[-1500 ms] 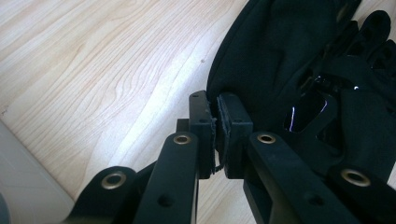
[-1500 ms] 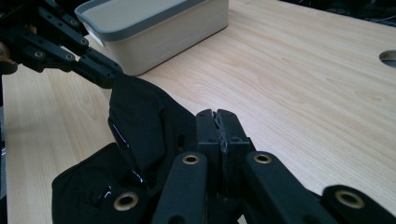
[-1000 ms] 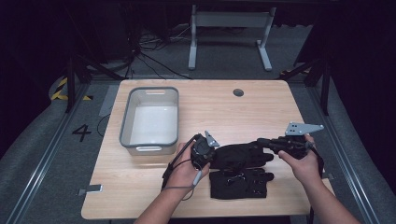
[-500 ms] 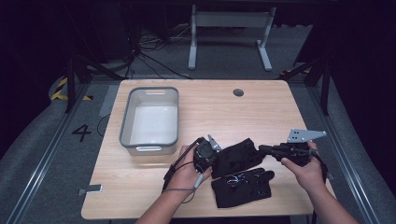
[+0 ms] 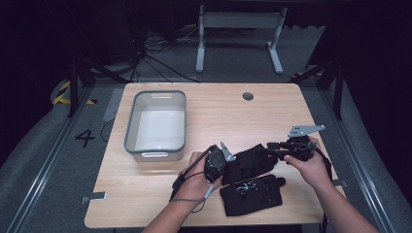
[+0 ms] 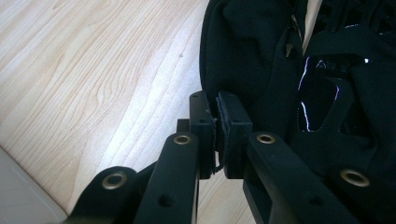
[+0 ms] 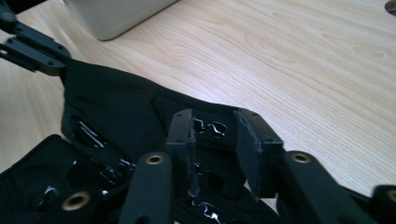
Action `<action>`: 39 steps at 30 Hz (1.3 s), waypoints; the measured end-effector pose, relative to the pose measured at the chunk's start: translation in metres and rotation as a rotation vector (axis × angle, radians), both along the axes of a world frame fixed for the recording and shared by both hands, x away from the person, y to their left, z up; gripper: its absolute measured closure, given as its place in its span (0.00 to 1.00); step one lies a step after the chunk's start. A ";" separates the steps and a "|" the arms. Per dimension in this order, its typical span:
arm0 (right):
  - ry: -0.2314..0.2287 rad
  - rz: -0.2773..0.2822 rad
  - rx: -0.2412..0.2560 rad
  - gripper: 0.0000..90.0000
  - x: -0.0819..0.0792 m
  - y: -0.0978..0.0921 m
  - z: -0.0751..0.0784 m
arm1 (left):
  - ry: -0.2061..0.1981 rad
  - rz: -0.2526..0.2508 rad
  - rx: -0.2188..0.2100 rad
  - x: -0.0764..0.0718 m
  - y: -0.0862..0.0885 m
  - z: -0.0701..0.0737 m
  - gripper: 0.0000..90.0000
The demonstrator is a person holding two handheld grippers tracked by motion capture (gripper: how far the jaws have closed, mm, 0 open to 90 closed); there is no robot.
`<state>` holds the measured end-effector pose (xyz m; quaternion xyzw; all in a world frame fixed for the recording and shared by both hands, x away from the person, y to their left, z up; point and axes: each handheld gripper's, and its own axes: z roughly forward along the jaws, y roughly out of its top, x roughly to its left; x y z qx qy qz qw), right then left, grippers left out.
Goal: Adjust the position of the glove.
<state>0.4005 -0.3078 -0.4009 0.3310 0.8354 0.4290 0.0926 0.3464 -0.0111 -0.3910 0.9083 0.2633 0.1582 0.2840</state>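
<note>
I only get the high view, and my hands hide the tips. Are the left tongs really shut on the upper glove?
Observer: Yes. The left gripper view shows the left tongs pinched on the edge of the upper glove, with cloth squeezed between the pads.
Operator: And the right tongs, have they got the other end?
Observer: Not yet. In the right gripper view the right tongs are open, with one jaw on each side of that glove's far end and a clear gap between them.
</note>
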 end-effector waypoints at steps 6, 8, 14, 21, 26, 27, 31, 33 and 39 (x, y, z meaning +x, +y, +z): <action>0.025 -0.007 -0.003 0.67 0.010 0.003 -0.002 | -0.008 0.005 -0.010 0.001 0.001 0.001 0.95; 0.032 -0.006 -0.006 0.66 0.013 0.005 -0.003 | -0.011 0.008 -0.008 0.001 0.002 0.001 0.95; 0.068 0.020 -0.027 0.64 0.020 0.008 -0.010 | -0.015 0.016 -0.002 0.002 0.002 0.001 0.95; 0.115 0.034 -0.039 0.64 0.025 0.010 -0.017 | -0.027 0.019 -0.005 0.002 0.002 0.001 0.95; 0.138 0.035 -0.043 0.63 0.026 0.011 -0.019 | -0.024 0.022 -0.001 0.003 0.002 0.000 0.95; 0.135 0.031 -0.049 0.62 0.027 0.010 -0.019 | -0.023 0.022 -0.002 0.003 0.002 0.000 0.95; 0.158 0.038 -0.049 0.60 0.031 0.011 -0.022 | -0.024 0.023 -0.004 0.003 0.002 0.000 0.95; 0.146 0.049 -0.071 0.60 0.031 0.014 -0.024 | -0.024 0.023 -0.004 0.003 0.002 0.000 0.95; 0.130 0.069 -0.126 0.93 0.029 0.016 -0.019 | -0.023 0.023 -0.002 0.004 0.002 -0.001 0.95</action>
